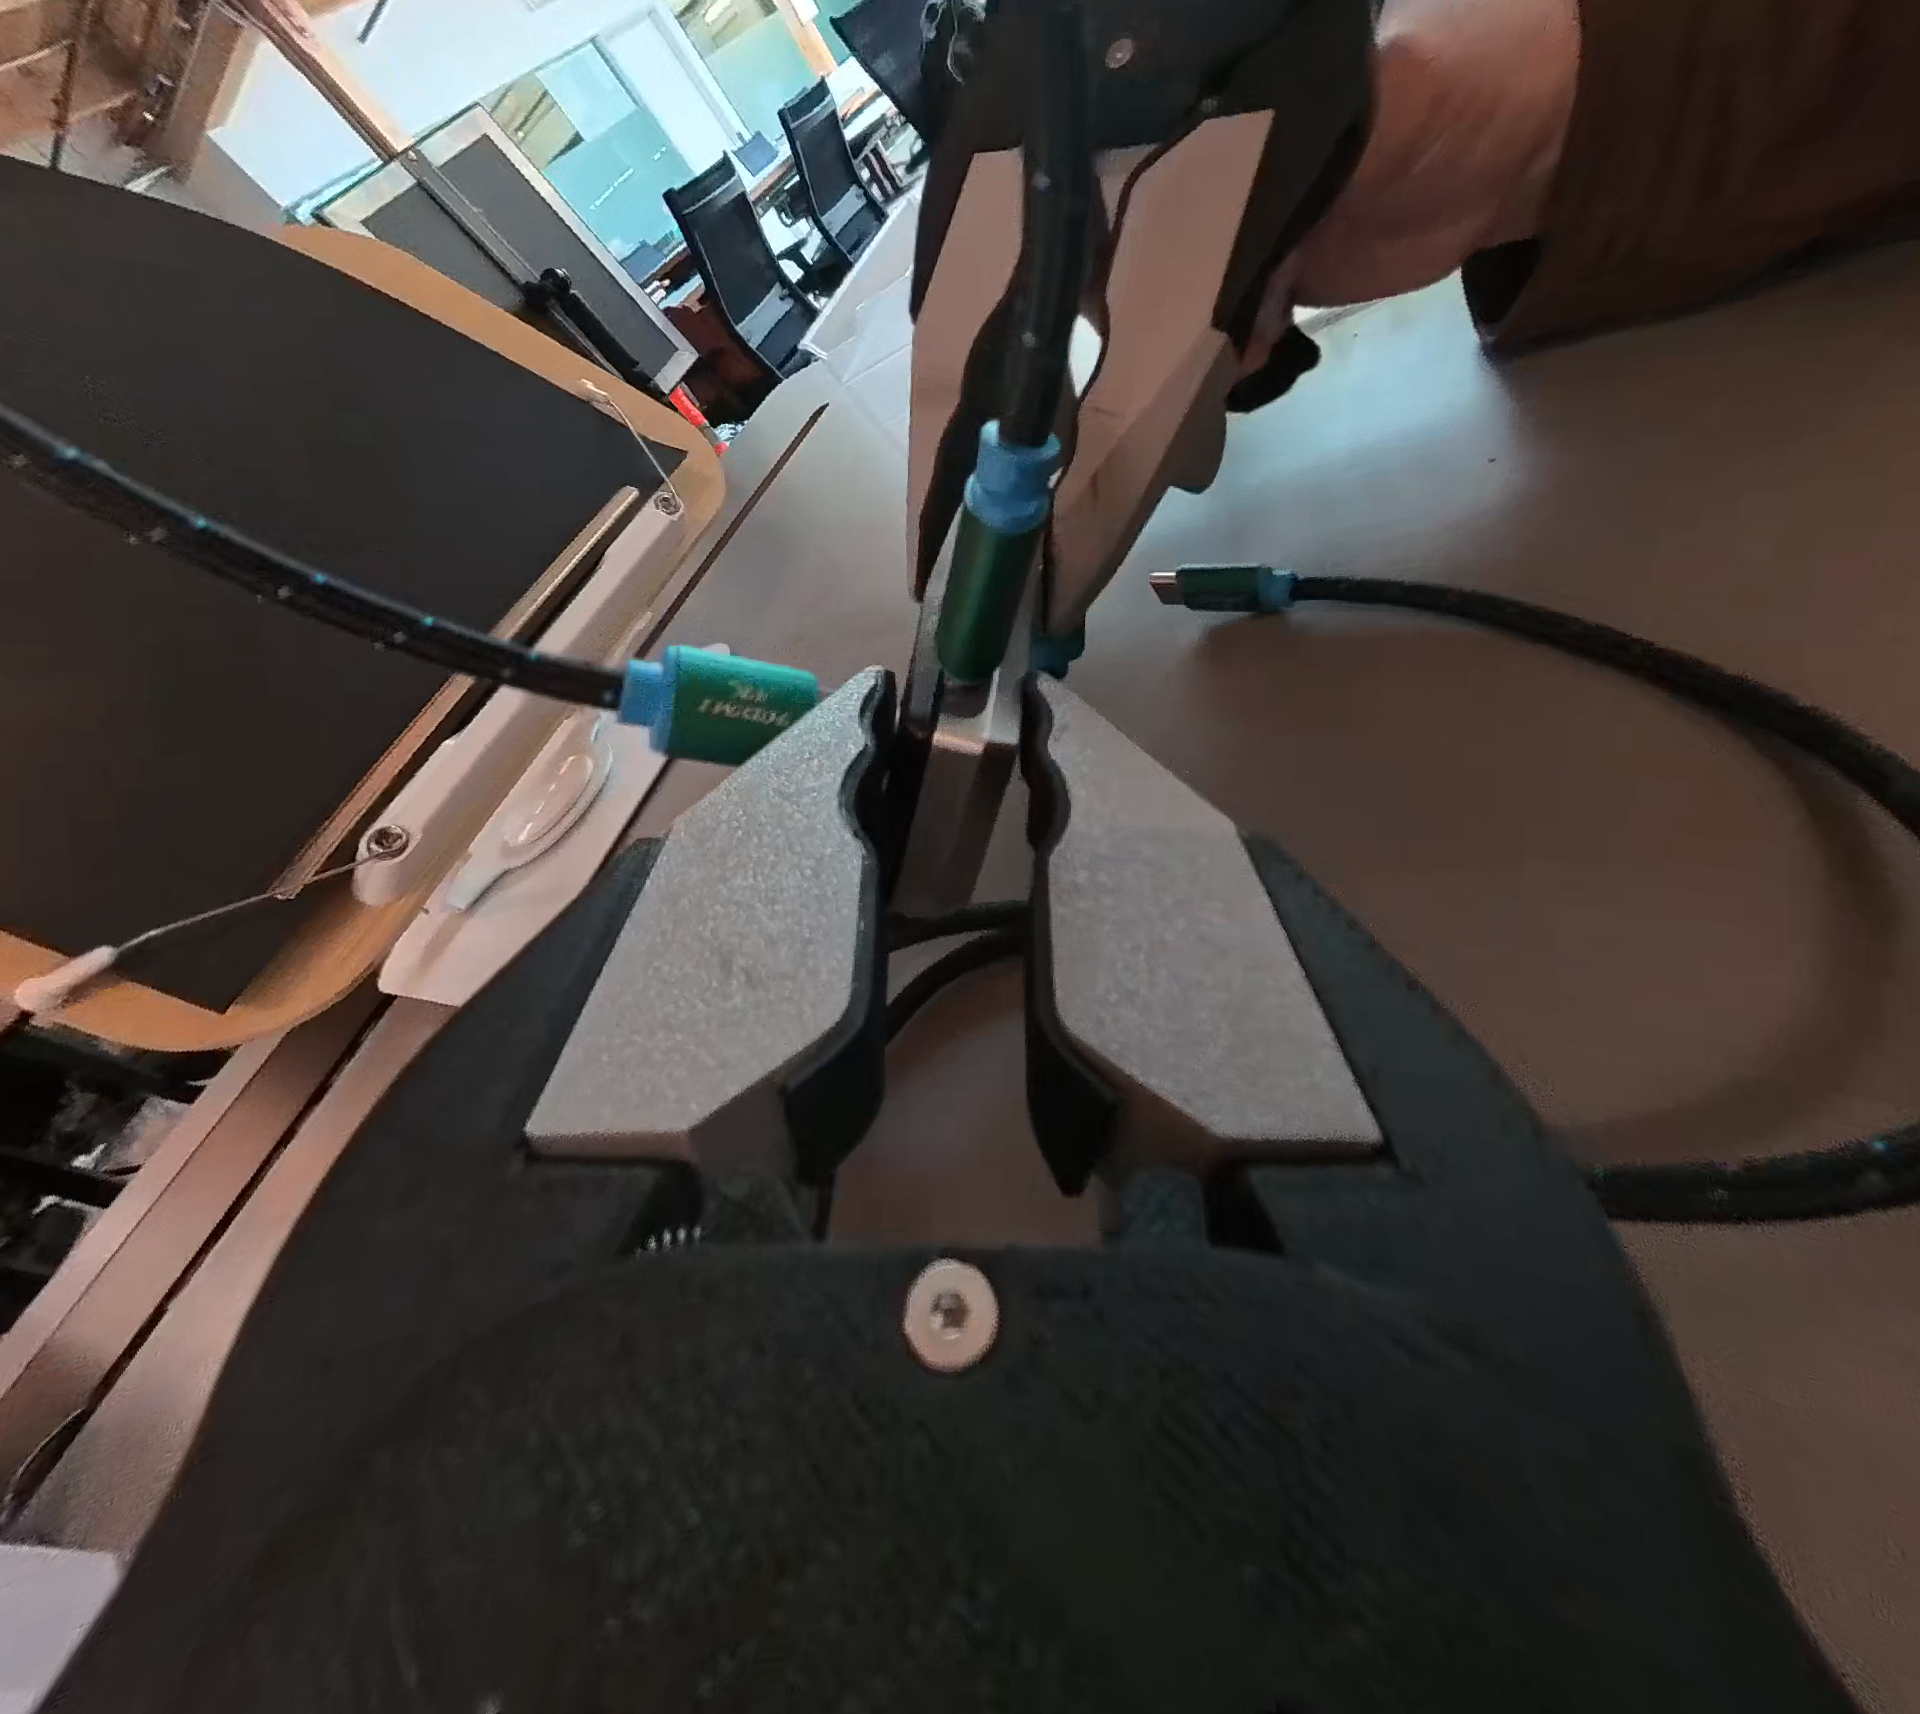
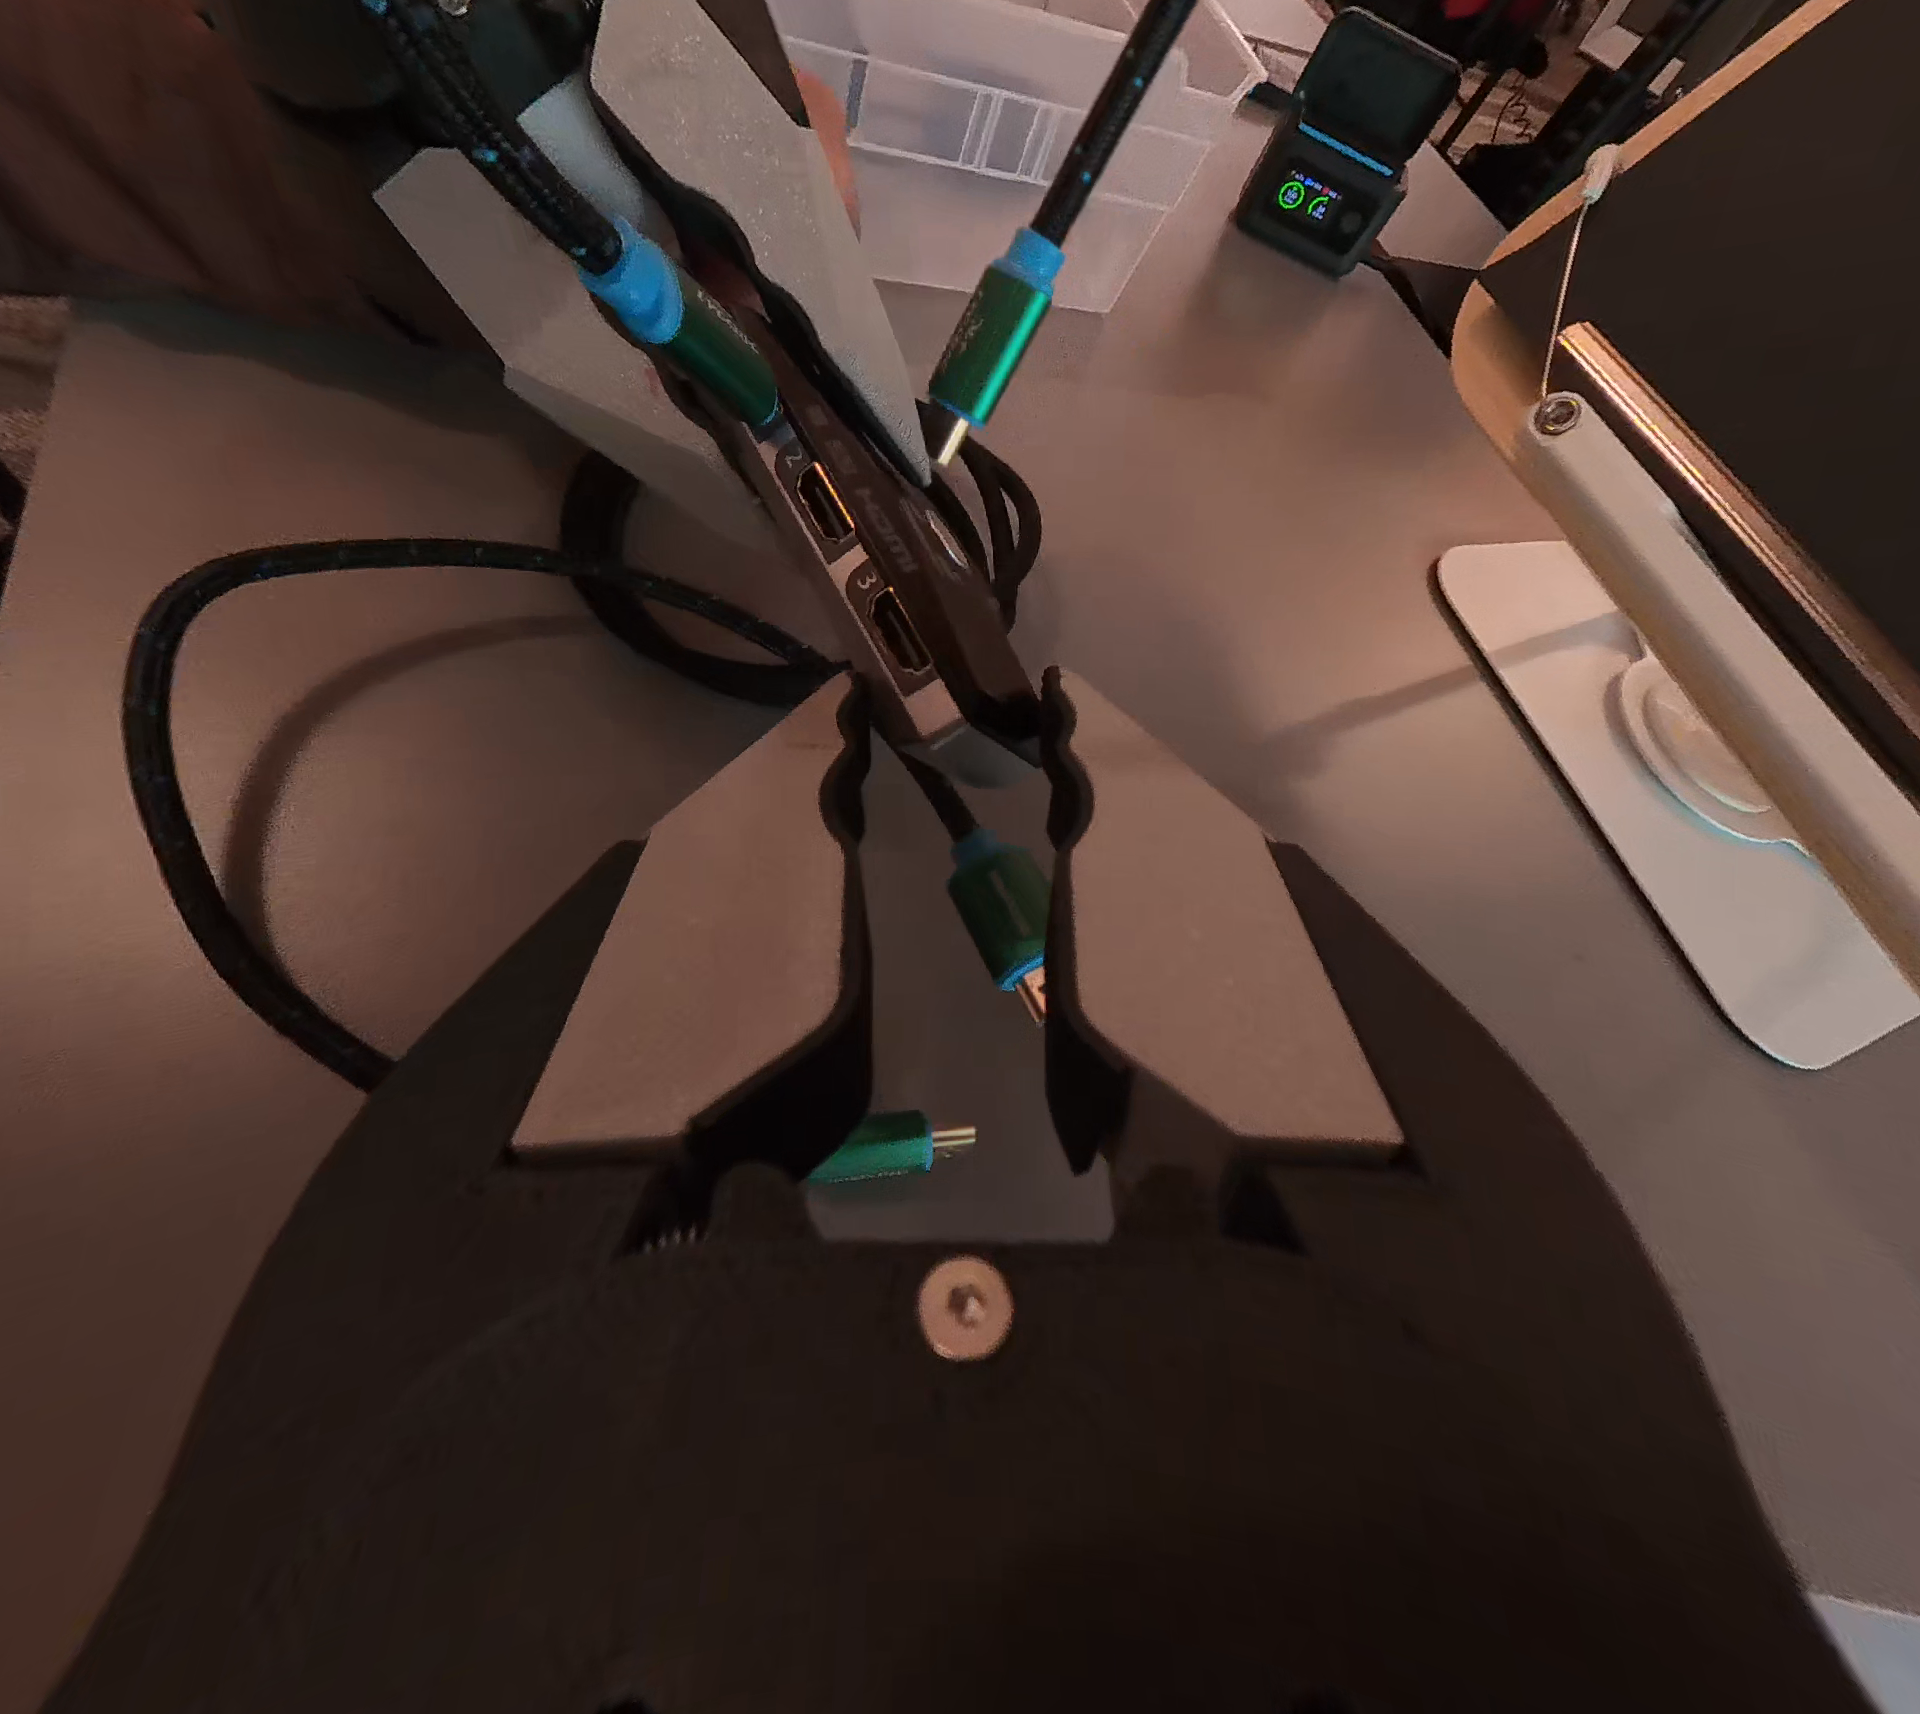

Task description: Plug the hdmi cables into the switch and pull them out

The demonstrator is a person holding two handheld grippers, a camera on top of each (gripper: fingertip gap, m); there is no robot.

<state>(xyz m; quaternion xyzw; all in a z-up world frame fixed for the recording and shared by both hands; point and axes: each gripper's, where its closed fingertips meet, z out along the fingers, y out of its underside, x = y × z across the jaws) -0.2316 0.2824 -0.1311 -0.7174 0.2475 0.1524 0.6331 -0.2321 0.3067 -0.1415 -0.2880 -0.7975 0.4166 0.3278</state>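
Note:
The HDMI switch, a slim grey box with a black top, is held tilted above the table. My left gripper is shut on one end of it. A green plug with a blue collar sits in the port by my left fingertips and also shows in the right wrist view. Two empty ports face the right camera. My right gripper closes on the switch's other end. A second green plug hangs free beside the switch. Two more plugs lie below on the table.
A monitor on a white base stands close beside the switch. A clear plastic bin and a small camera with a lit screen stand behind. Braided cable loops over the table. A hand in a brown sleeve holds the right gripper. The tips of both grippers are at nearly the same place.

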